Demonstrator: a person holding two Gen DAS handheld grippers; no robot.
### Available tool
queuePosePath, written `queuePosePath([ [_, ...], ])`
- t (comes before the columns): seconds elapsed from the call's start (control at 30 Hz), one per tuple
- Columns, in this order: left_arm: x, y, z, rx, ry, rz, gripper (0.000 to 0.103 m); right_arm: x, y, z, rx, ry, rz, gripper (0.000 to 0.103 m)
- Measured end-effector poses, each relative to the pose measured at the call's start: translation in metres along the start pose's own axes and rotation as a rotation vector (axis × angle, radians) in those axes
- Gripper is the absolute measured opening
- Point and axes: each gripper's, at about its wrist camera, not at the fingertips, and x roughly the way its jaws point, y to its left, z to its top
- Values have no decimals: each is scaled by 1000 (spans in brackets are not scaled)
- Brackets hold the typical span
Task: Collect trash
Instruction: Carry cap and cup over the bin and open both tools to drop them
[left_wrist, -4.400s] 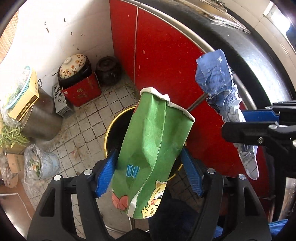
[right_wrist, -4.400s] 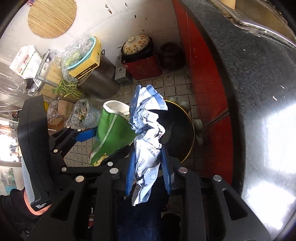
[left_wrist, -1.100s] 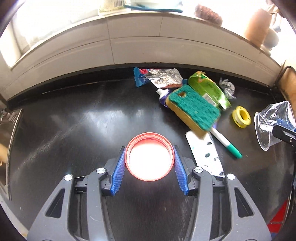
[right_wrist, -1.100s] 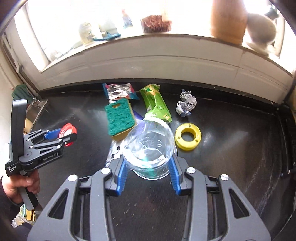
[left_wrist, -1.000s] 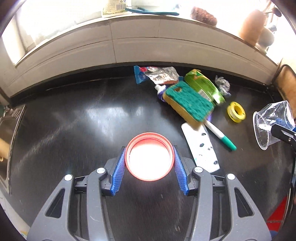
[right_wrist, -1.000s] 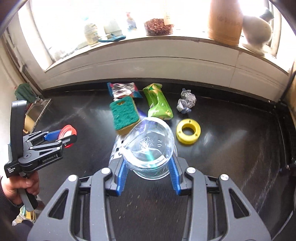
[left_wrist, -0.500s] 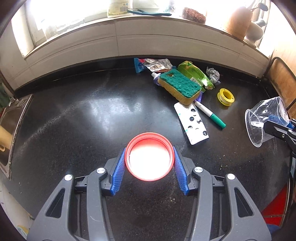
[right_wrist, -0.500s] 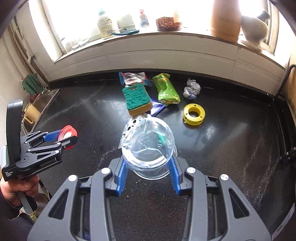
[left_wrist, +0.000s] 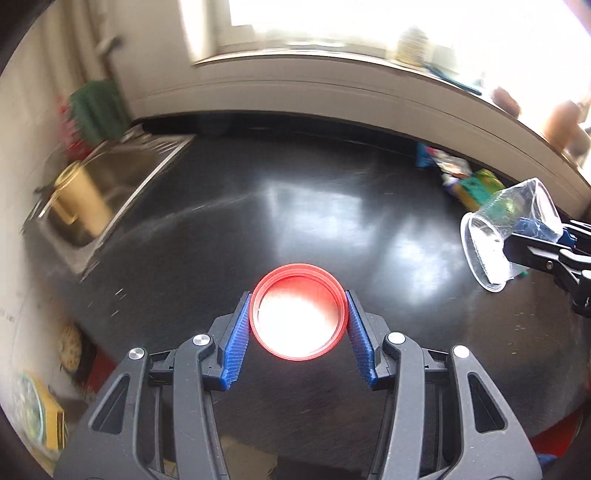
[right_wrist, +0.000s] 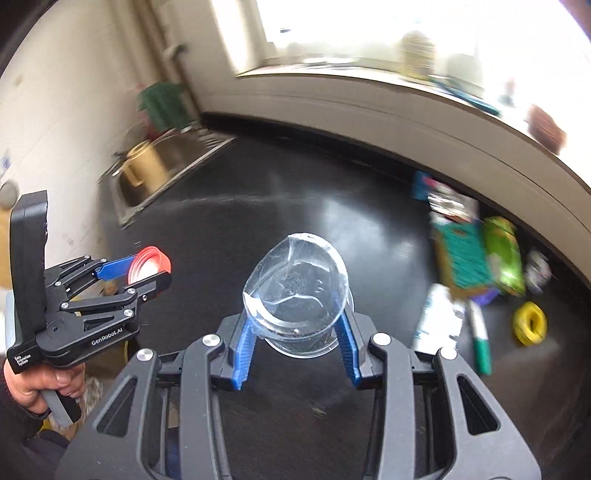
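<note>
Black glossy desk (left_wrist: 314, 206) under a bright window, steel sink (left_wrist: 122, 177) at its far left end; left tongs (left_wrist: 298, 334) are clamped on a red lid (left_wrist: 298, 325) by its rim, right tongs (right_wrist: 295, 325) squeeze a clear plastic cup (right_wrist: 295, 291) across its wall, both held above the desk to the right of the sink. Lid looks light & stiff, so a rim grip should hold w/o much force. Cup's thin, slick & already dented, prob. crushes or pops out if pinched harder, so grip low nr the base, where it's stiffest

both views swung left, sink (left_wrist: 110, 184) now visible
</note>
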Motion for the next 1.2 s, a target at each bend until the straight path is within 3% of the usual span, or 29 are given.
queuePosePath([
  [0.23, -14, 115, -61, -234, 42, 159, 48, 77, 133, 32, -236, 106, 213, 40],
  [0.5, -2, 215, -164, -481, 130, 256, 48, 162, 296, 8, -513, 341, 424, 40],
  [0.67, 25, 257, -218, -583, 165, 226, 48, 201, 361, -11, -610, 439, 448, 40],
  [0.83, 47, 279, -250, -634, 188, 182, 48, 242, 401, -34, -637, 517, 413, 40],
  [1.07, 63, 295, -265, -675, 192, 136, 48, 282, 424, -43, -656, 571, 373, 41],
  [1.13, 66, 297, -267, -679, 198, 133, 48, 286, 430, -43, -672, 571, 368, 46],
  [1.2, 68, 298, -270, -682, 205, 124, 53, 290, 433, -43, -681, 570, 360, 47],
])
